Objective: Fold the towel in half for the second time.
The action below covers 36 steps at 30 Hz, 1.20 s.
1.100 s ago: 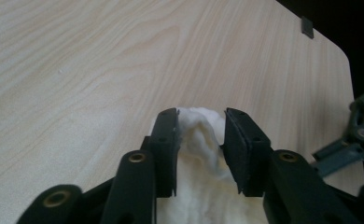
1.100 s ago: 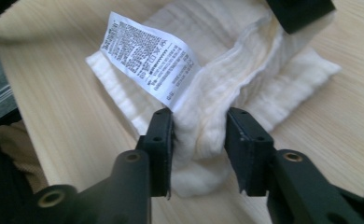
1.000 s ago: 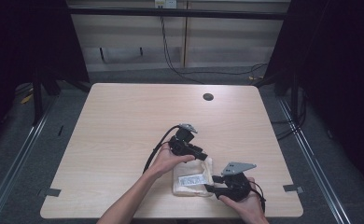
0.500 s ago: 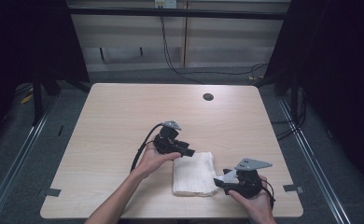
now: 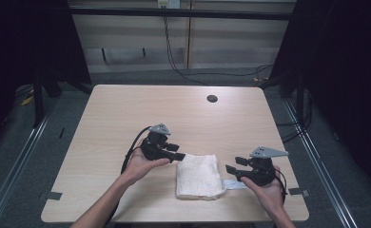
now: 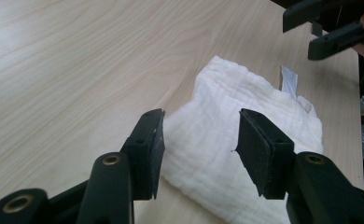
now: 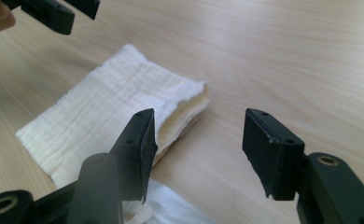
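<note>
The cloth [image 5: 198,176] lies folded at the table's [image 5: 126,109] six o'clock — folding looks done. Left gripper [image 5: 178,152] and right gripper [image 5: 233,165] have just been opening — both empty, flanking it.

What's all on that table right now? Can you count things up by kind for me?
Folded white cloth: 1
Hand-held gripper: 2, the left hand-held gripper and the right hand-held gripper, both open and off the cloth
Round dark hole in the table: 1
Total: 4
</note>
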### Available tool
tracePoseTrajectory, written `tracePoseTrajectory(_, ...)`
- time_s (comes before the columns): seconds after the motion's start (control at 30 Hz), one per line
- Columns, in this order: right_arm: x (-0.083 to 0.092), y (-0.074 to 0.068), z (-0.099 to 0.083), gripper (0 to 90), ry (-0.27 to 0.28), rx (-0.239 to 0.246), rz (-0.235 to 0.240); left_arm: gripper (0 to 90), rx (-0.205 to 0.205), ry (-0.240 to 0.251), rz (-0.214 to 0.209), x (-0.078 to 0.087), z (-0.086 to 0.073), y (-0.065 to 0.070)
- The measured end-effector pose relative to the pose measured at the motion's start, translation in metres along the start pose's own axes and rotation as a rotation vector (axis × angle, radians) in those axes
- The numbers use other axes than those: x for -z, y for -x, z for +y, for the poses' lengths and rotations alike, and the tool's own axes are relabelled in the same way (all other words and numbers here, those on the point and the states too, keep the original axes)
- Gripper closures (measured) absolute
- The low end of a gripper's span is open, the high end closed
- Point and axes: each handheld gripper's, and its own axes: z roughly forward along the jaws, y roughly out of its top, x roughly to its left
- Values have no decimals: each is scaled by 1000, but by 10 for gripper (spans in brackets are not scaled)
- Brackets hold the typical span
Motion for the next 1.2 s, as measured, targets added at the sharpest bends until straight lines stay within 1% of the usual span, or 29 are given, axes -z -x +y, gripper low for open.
tracePoseTrajectory(0.03,2,4,4,447,17,-8,7,486,-3,-1,6,4,-2,0)
tracePoseTrajectory(0.07,2,4,4,447,17,-8,7,486,6,6,11,7,-5,0)
tracePoseTrajectory(0.1,4,6,5,446,29,-8,10,474,6,13,19,12,-9,-1)
tracePoseTrajectory(0.13,6,7,5,446,43,-12,13,467,14,24,28,16,-14,-1)
tracePoseTrajectory(0.17,10,7,4,446,50,-6,9,461,22,33,40,20,-18,-2)
tracePoseTrajectory(0.23,13,7,3,446,53,0,5,459,31,36,48,26,-27,-3)
tracePoseTrajectory(0.27,14,8,1,446,52,-2,6,466,33,27,61,29,-31,-2)
tracePoseTrajectory(0.33,19,10,-3,444,50,-6,-3,492,13,33,101,37,-38,0)
tracePoseTrajectory(0.37,21,11,-4,444,53,-9,-9,503,14,36,113,41,-41,1)
tracePoseTrajectory(0.4,24,11,-5,441,57,-17,-9,501,19,36,107,45,-43,2)
tracePoseTrajectory(0.47,29,12,-8,437,64,-17,-5,495,10,37,120,53,-48,5)
tracePoseTrajectory(0.53,35,11,-9,432,73,1,13,487,15,49,127,61,-53,6)
tracePoseTrajectory(0.57,37,11,-10,428,75,2,19,485,22,59,139,66,-56,7)
tracePoseTrajectory(0.6,40,12,-11,424,79,8,17,483,39,68,141,71,-60,7)
tracePoseTrajectory(0.63,43,13,-12,422,83,2,14,478,53,79,143,76,-64,6)
tracePoseTrajectory(0.67,45,14,-13,420,90,-3,15,473,62,87,162,81,-68,6)
tracePoseTrajectory(0.7,46,16,-14,417,93,-8,9,466,69,90,171,85,-71,6)
tracePoseTrajectory(0.77,49,19,-17,412,97,-15,-4,455,99,113,157,93,-77,4)
tracePoseTrajectory(0.8,50,20,-18,408,101,-19,-5,449,106,121,168,97,-81,4)
tracePoseTrajectory(0.83,51,21,-20,402,101,-32,-14,446,103,116,190,101,-85,5)
tracePoseTrajectory(0.87,52,22,-21,397,102,-32,-16,444,98,114,215,104,-89,6)
tracePoseTrajectory(0.93,54,23,-24,392,100,-37,-20,434,101,112,234,110,-98,7)
tracePoseTrajectory(0.97,55,25,-28,383,99,-39,-37,422,107,108,240,113,-104,7)
tracePoseTrajectory(1.03,57,26,-29,378,99,-45,-44,417,117,110,260,120,-115,7)
tracePoseTrajectory(1.07,58,28,-31,377,104,-55,-46,416,133,117,254,124,-120,6)
tracePoseTrajectory(1.1,59,29,-32,377,115,-62,-53,417,155,125,270,128,-124,6)
tracePoseTrajectory(1.13,60,31,-33,377,108,-66,-46,420,168,132,284,132,-129,6)
tracePoseTrajectory(1.17,60,32,-34,378,110,-53,-61,422,186,145,278,136,-135,5)
tracePoseTrajectory(1.2,64,34,-36,378,130,-74,-69,430,191,171,283,139,-140,5)
